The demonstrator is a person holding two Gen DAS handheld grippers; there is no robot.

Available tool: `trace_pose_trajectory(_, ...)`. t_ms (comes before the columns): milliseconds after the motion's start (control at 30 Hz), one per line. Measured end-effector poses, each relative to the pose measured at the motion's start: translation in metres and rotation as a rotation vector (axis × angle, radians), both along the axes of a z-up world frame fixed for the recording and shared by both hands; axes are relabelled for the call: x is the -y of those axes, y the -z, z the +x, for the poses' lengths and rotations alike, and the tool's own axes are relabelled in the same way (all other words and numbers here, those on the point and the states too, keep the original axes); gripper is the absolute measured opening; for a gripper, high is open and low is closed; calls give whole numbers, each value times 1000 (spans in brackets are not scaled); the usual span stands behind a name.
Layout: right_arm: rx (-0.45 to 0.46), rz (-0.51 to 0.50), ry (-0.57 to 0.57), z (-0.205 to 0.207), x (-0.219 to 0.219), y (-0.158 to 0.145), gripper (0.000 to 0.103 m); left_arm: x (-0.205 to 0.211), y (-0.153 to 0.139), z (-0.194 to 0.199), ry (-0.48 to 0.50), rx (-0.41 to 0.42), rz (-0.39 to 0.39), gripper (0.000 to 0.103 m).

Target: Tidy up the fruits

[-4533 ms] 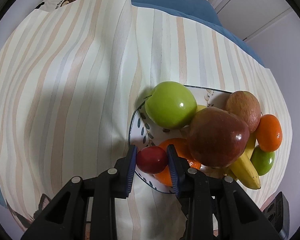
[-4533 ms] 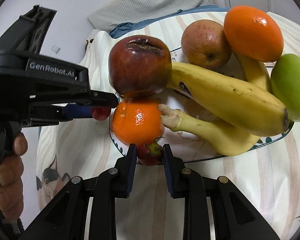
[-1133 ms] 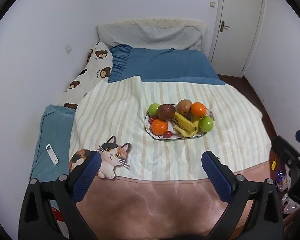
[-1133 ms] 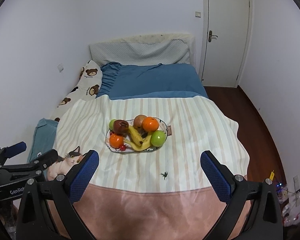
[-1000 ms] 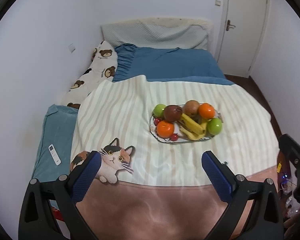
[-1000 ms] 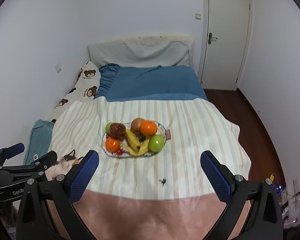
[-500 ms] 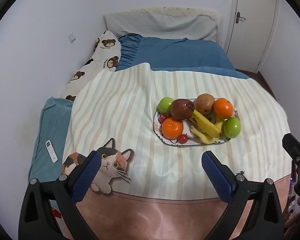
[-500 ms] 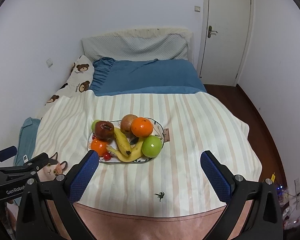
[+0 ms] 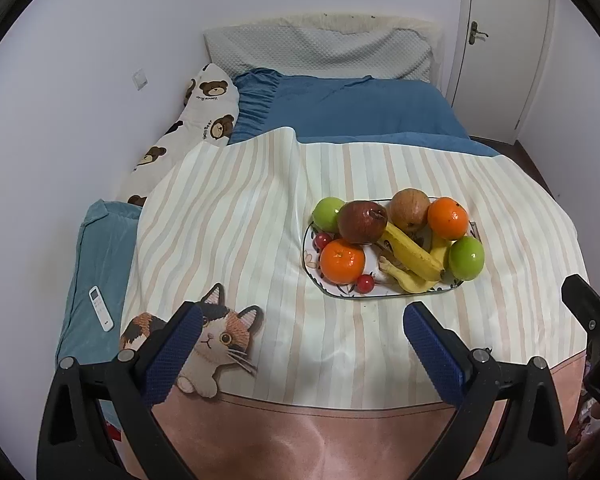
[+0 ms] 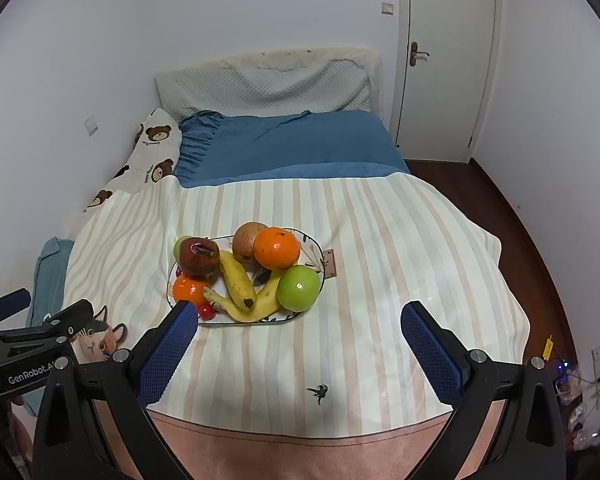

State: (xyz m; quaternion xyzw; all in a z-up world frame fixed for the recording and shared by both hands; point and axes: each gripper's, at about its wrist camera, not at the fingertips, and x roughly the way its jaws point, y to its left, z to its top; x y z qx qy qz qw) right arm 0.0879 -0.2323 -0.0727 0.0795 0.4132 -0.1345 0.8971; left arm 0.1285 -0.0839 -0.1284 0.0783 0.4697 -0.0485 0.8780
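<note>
A patterned plate [image 9: 313,277] [image 10: 315,249] on the striped bed cover holds the fruit: two green apples [image 9: 466,258] [image 9: 327,213], a dark red apple [image 9: 362,221] [image 10: 198,256], a brownish apple [image 9: 410,209], two oranges [image 9: 342,261] [image 9: 447,217], bananas [image 9: 411,254] [image 10: 238,280] and small red fruits [image 9: 365,283] [image 9: 322,240]. My left gripper [image 9: 300,334] is wide open and empty, held back above the bed's foot. My right gripper [image 10: 299,330] is also wide open and empty, short of the plate. The left gripper shows at the left edge of the right wrist view [image 10: 28,332].
The striped cover [image 9: 228,232] has a cat print [image 9: 216,336] at its near left. A blue duvet [image 9: 340,108], grey pillow [image 9: 320,52] and bear-print pillow [image 9: 204,112] lie beyond. A white remote [image 9: 101,307] lies on a blue cushion at left. A door [image 10: 444,60] stands at back right.
Both grippers have let go of the small red fruits, opened wide and drawn far back. Over the last second both views have moved in toward the plate again.
</note>
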Motion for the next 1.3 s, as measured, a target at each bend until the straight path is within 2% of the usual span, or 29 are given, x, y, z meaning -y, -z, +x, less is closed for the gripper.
trace_pose_trajectory(1300, 16, 9, 20, -8, -3, -9, 103, 1, -13, -4, 11, 26, -1, 103)
